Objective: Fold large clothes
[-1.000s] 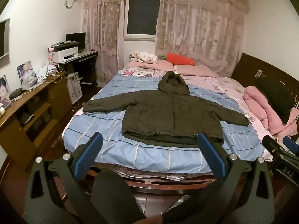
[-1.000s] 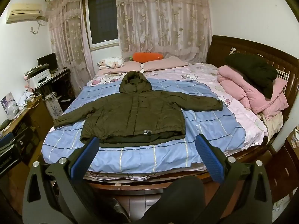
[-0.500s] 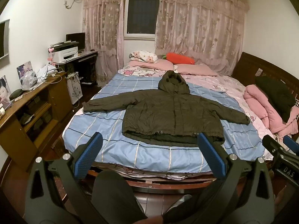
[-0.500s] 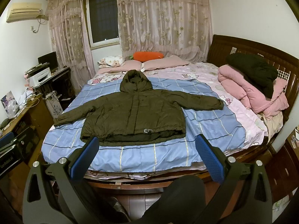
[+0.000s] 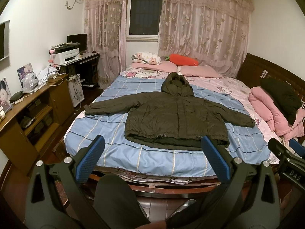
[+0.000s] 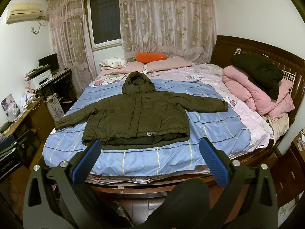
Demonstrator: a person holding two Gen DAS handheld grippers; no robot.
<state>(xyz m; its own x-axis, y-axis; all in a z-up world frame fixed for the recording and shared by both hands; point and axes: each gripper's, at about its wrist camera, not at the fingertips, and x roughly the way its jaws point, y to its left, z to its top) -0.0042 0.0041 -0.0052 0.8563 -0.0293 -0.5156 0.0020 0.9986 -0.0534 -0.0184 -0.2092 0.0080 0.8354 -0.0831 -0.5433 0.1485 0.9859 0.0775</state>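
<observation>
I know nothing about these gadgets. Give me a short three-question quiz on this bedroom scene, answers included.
1. True or false: the green hooded jacket lies spread flat with both sleeves out.
2. Which is the left gripper: A open, B shut on cloth?
3. What orange thing lies by the pillows?

Key: 1 true. 2 A; the right gripper is open too. 3 A carrot-shaped plush.

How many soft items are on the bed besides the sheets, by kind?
Olive-green hooded puffer jacket, spread flat: 1
Plain pink pillows: 2
White flower-print pillow: 1
Orange carrot-shaped plush: 1
Folded pink quilt: 1
Dark bundled garment on the quilt: 1
Total: 7
</observation>
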